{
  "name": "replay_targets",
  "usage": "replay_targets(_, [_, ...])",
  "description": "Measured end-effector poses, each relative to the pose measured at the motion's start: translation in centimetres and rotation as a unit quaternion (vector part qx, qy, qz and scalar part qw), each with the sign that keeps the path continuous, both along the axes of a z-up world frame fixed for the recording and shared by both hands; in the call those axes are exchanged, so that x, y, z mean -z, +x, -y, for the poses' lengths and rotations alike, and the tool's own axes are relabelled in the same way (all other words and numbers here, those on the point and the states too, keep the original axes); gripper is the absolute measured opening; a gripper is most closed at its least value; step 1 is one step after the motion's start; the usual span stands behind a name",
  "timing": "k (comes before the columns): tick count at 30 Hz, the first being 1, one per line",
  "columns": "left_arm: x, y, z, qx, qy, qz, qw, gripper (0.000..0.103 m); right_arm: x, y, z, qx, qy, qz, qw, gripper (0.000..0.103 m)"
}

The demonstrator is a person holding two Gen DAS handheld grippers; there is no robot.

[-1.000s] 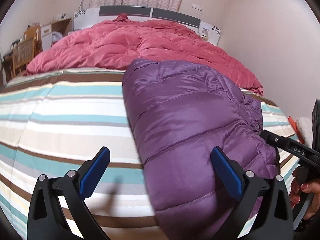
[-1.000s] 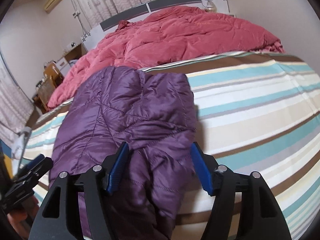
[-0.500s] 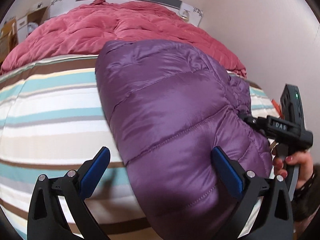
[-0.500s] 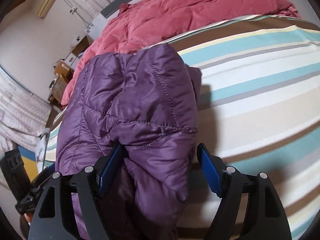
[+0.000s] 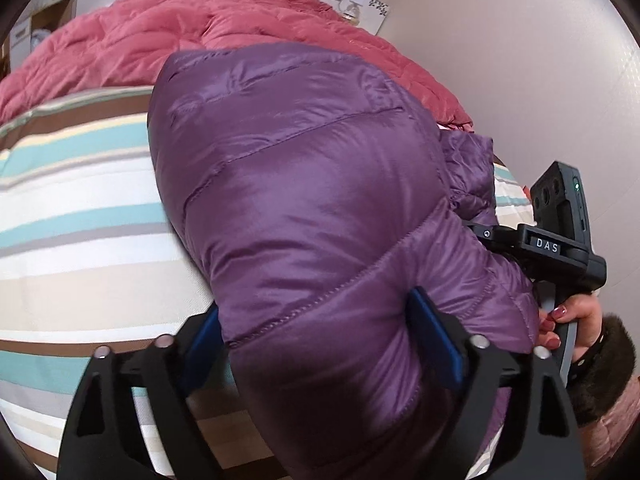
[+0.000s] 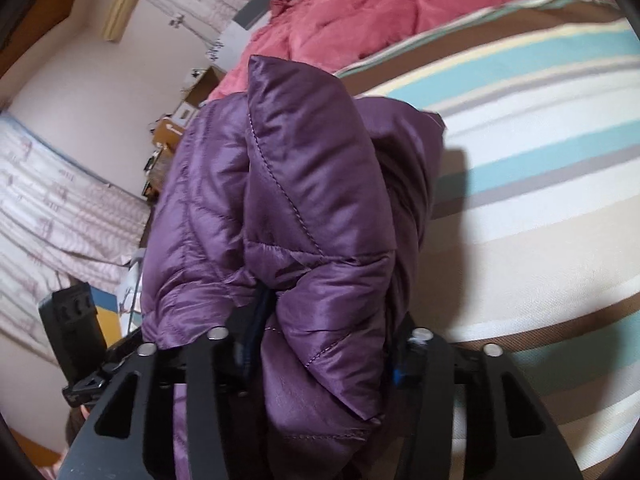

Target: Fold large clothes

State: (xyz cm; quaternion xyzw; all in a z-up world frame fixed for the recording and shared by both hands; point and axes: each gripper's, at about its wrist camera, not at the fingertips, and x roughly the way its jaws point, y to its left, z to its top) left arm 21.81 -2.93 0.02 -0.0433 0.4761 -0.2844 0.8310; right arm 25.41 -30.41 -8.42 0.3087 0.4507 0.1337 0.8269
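Garment: shiny purple quilted down jacket (image 5: pixel 320 208), bunched and folded over, lying on the bed and filling the centre of both wrist views; far edge at about 12 o'clock touching or overlapping the pink quilt.
Bed cover: flat sheet striped in brown, cream, white and turquoise (image 5: pixel 80 208), bare at 9 o'clock of the jacket in the left view, at 3 o'clock in the right view.
Quilt: rumpled pink-red padded duvet (image 5: pixel 132 44), heaped at the head of the bed, at 12 o'clock beyond the jacket.
Left gripper (image 5: pixel 320 340): black frame with blue pads, low in the left view at 6 o'clock; jaws closing around the near puffy end of the jacket, both pads pressed into the fabric, bulge squeezed between them.
Right gripper (image 6: pixel 324 344): jaws closing, narrow, clamped on a thick fold of the jacket's near edge; blue pads mostly buried in fabric, so exact contact on the right pad only probable.
Right hand (image 5: pixel 568 320): seen from the left view at 4 o'clock, fingers with red nails wrapped round the other tool's handle, dark furry cuff behind.
Wall: plain pale surface (image 5: pixel 520 60), at 2 o'clock of the bed in the left view.
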Motion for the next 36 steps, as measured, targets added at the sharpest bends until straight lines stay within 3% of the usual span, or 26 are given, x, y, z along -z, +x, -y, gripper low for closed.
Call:
replay_targets(6, [-1.6, -1.1, 0.3, 0.001, 0.015, 0.032, 0.9994, 0.062, -1.5, -0.9, -0.9, 0.004, -0.008, 0.029, 1.0, 0.033])
replay_targets(12, [-3.0, -3.2, 0.2, 0.002, 0.017, 0.056, 0.9983, 0.055, -2.8, -3.3, -1.3, 0.016, 0.003, 0.059, 0.998, 0.031])
replay_targets(25, [-5.4, -7.8, -4.7, -0.028, 0.012, 0.104, 0.9941, 0.052, -6.1, -7.1, -5.6, -0.002, 0.017, 0.115, 0.993, 0.031])
replay_targets(36, [-6.0, -10.0, -13.5, -0.102, 0.025, 0.125, 0.9866, 0.052, -7.7, -5.2, -14.2, -0.066, 0.008, 0.149, 0.987, 0.031])
